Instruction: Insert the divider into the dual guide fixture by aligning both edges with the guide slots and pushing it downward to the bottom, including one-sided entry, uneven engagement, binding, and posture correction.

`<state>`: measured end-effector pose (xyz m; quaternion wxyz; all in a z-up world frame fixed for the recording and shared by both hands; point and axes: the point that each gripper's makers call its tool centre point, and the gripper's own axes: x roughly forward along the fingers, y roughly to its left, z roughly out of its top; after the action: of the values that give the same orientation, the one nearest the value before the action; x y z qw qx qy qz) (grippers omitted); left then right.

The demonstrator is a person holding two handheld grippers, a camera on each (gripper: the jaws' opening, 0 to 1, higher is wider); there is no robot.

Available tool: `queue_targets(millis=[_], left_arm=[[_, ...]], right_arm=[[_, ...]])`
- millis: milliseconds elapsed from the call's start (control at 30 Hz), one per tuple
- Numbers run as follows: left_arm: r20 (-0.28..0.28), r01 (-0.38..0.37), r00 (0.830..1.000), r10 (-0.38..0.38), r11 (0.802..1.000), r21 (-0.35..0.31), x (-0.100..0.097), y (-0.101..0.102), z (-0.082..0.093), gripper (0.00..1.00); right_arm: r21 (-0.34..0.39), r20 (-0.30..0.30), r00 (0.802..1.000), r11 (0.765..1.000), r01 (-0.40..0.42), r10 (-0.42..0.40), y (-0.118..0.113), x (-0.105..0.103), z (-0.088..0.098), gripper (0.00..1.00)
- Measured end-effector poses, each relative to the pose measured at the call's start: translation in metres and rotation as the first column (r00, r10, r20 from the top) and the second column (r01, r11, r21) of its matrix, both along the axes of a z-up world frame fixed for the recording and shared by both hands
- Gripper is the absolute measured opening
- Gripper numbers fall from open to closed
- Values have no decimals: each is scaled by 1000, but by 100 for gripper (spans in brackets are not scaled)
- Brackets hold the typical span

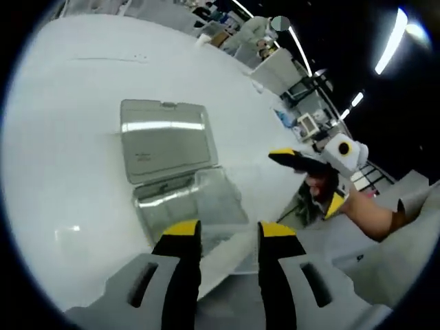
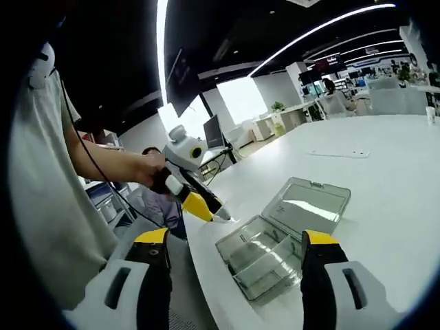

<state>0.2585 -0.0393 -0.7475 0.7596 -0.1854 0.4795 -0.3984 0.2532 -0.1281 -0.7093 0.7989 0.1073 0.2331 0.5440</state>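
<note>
Your right gripper view catches a seated person (image 2: pixel 155 199) behind your left gripper (image 2: pixel 206 206); both grippers gape empty, right gripper (image 1: pixel 302 168) beside the open clear box (image 1: pixel 175 172).

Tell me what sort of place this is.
Probably an open-plan office or lab. Long ceiling light strips run overhead, desks with a monitor stand in the background, and the clear plastic hinged-lid box lies open on a broad white table.
</note>
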Motion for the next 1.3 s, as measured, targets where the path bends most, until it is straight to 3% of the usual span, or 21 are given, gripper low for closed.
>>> queue_targets(millis=[233, 300, 400, 967, 1133, 1300], left_arm=[[11, 48, 999, -47, 995, -88, -6, -17, 11, 29], [13, 67, 998, -65, 988, -141, -8, -25, 20, 29], [12, 84, 996, -83, 984, -158, -10, -31, 24, 29], [82, 160, 987, -142, 940, -300, -16, -57, 54, 29], [90, 182, 983, -161, 932, -312, -20, -62, 58, 29], [102, 197, 980, -172, 922, -333, -22, -68, 64, 29]], right_arm=[[107, -33, 999, 994, 9, -6, 5, 10, 18, 75], [156, -56, 998, 988, 5, 4, 8, 11, 25, 75], [220, -90, 995, 975, -28, 49, 14, 7, 35, 74], [355, -144, 977, 930, -95, 155, 28, 0, 56, 66], [413, -163, 967, 904, -111, 193, 31, -4, 64, 64], [427, -177, 962, 897, -115, 208, 31, -7, 65, 62]])
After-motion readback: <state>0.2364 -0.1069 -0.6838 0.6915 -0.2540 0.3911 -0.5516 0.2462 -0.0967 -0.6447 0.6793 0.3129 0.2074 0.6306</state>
